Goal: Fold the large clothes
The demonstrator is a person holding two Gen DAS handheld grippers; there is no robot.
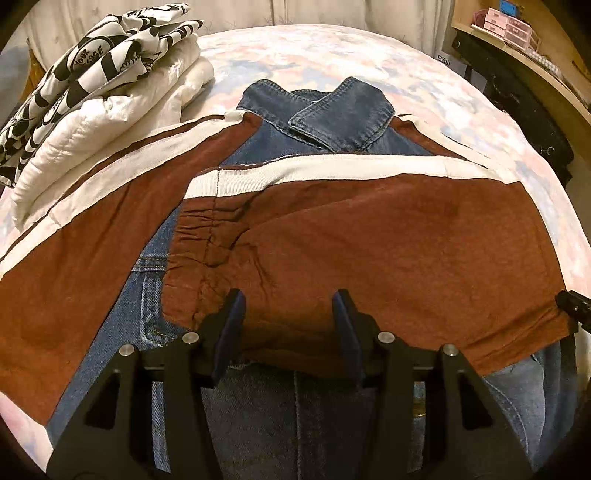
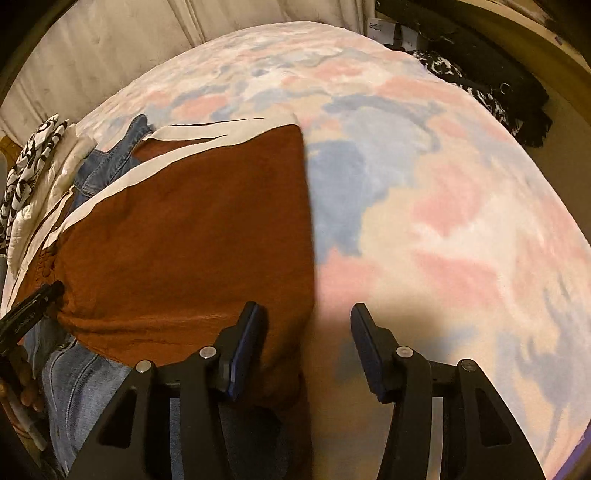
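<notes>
A denim jacket (image 1: 332,110) with rust-brown sleeves and cream stripes lies on the bed, collar at the far end. One brown sleeve (image 1: 369,240) is folded across the body. My left gripper (image 1: 288,317) is open, its fingers just above the near edge of that sleeve. My right gripper (image 2: 303,339) is open at the jacket's right edge (image 2: 221,240), with the left finger (image 2: 243,343) over the brown fabric and the right finger over the bedspread. The right gripper's tip shows in the left wrist view (image 1: 572,306) at the sleeve's right corner.
A stack of folded clothes (image 1: 92,92), white with a black-and-white print on top, sits at the bed's far left. The pastel bedspread (image 2: 424,203) stretches to the right. A wooden shelf with pink boxes (image 1: 509,26) and dark items stand beside the bed on the right.
</notes>
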